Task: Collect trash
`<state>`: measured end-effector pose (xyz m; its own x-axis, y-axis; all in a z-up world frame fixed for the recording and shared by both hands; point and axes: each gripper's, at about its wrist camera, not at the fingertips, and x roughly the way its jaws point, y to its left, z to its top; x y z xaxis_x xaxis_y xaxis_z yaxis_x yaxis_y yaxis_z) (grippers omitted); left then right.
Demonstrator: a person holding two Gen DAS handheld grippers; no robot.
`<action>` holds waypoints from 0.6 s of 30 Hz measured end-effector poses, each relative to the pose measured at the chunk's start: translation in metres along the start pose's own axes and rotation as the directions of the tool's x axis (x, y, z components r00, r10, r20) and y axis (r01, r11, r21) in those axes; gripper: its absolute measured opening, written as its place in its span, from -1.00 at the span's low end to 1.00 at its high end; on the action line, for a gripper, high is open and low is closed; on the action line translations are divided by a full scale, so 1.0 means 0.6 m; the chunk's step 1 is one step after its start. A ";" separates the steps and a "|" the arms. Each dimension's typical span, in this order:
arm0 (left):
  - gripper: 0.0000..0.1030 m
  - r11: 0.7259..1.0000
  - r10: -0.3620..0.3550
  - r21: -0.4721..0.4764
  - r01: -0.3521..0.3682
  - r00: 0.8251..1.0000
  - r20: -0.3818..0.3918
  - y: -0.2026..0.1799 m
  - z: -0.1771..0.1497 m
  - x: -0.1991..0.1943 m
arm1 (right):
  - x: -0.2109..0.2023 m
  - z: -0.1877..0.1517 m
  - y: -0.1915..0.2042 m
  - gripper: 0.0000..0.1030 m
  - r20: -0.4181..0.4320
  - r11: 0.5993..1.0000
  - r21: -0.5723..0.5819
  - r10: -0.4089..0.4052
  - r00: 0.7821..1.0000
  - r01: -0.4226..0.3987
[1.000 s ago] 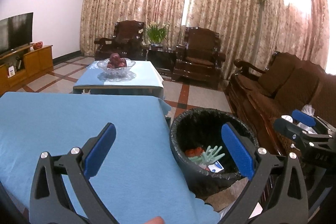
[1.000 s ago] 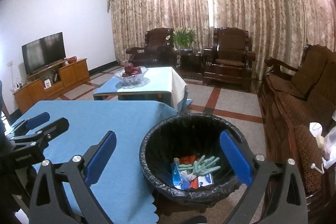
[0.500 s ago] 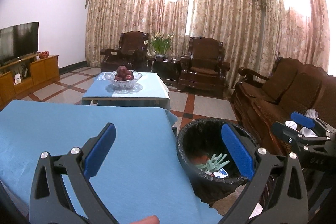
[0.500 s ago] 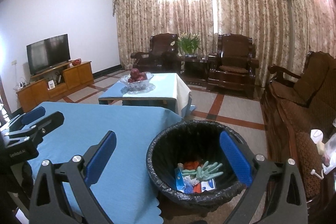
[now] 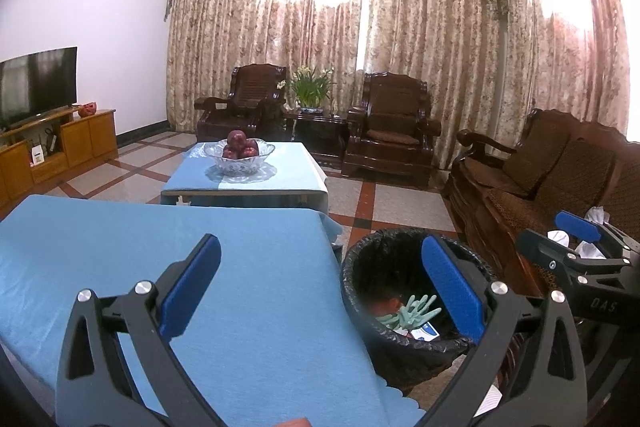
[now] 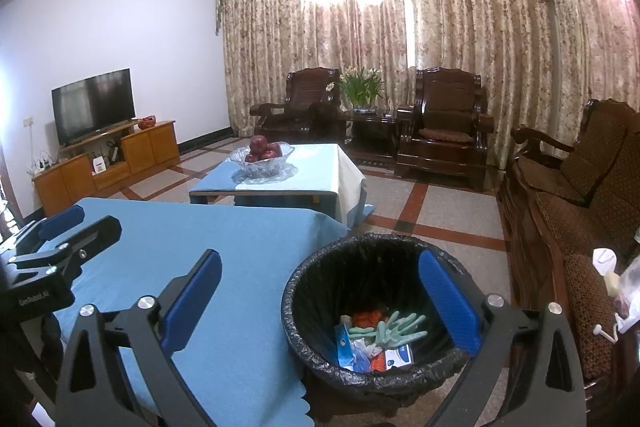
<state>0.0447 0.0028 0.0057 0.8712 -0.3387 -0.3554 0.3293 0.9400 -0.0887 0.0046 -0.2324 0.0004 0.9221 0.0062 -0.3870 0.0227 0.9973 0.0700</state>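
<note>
**Trash in the bin, both tools empty**

The left hand-held gripper and the right hand-held gripper are both spread wide, with nothing between their blue pads. The round bin lined with a black plastic bag stands on the floor just beside the near corner of the bench covered in a plain blue cloth. Inside the bin lie a pale green rubber glove, something crumpled and orange, and blue-and-white wrappers. No litter shows on the part of the bench cloth near the bin, so the collecting looks finished or close to it.

The risks from here are small, in my judgement. The right tool hangs over the bin; dropping it carelessly could snag the loose bag rim and drag the liner inward. The cloth's scalloped edge hangs close to the bin, so a sweep of either tool could catch it. White tissues lie on the dark wooden sofa beyond the bin, and could be overlooked if they count as trash.
</note>
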 end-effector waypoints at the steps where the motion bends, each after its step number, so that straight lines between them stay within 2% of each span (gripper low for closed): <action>1: 0.90 1.000 0.000 0.000 0.000 1.000 0.000 0.000 0.000 0.000 | 0.000 -0.001 0.000 0.88 0.000 1.000 0.000 0.000 1.000 0.000; 18: 0.90 1.000 0.001 0.001 -0.001 1.000 -0.002 0.002 0.000 -0.003 | -0.001 -0.001 0.001 0.88 -0.001 1.000 -0.001 0.000 1.000 0.000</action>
<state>0.0434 0.0043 0.0064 0.8707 -0.3374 -0.3578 0.3287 0.9404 -0.0869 0.0039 -0.2316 0.0002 0.9218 0.0062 -0.3875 0.0223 0.9974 0.0688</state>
